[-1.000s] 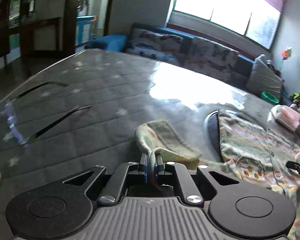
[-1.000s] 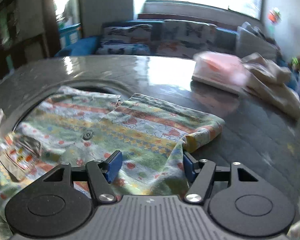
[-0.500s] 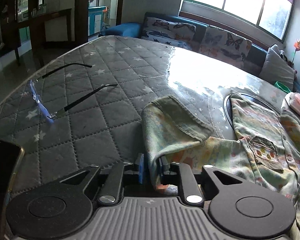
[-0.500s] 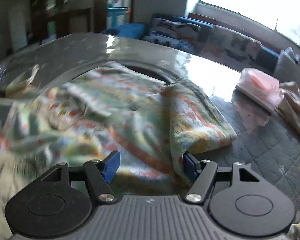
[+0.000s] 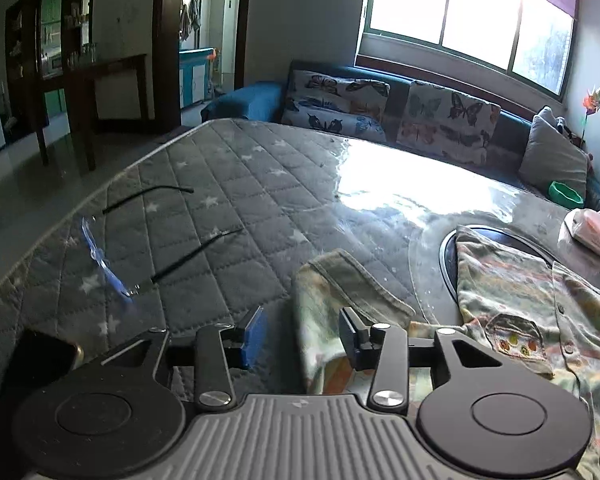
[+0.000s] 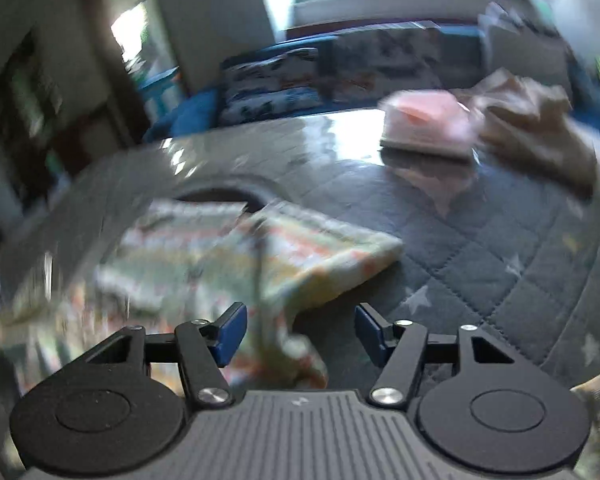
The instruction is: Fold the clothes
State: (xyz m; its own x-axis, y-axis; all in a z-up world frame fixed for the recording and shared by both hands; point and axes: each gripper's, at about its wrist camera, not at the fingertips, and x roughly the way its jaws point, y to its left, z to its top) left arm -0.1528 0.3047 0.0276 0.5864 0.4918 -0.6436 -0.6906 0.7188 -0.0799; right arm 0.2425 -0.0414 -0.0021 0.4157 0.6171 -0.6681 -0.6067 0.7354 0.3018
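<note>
A pale patterned button shirt (image 5: 512, 292) lies spread on the quilted grey table cover (image 5: 240, 200). Its sleeve (image 5: 340, 292) is folded over at the left. My left gripper (image 5: 302, 336) has its jaws opening. The sleeve lies loose between them, near the right pad, and is not pinched. In the blurred right wrist view, the shirt's folded right side (image 6: 300, 252) lies ahead. My right gripper (image 6: 300, 332) has its jaws closing, with a fold of the shirt between them. Neither pad presses on the cloth.
A pair of glasses (image 5: 108, 268) and a dark phone (image 5: 40, 360) lie on the left of the table. A pink packet (image 6: 428, 124) and a beige cloth (image 6: 540, 120) sit at the far right. A dark round inset (image 5: 448, 252) lies partly under the shirt. A sofa stands behind the table.
The left jaws have opened and let go of the sleeve, and that gripper has drawn back a little. The right gripper has swung sideways over the shirt and its jaws have narrowed.
</note>
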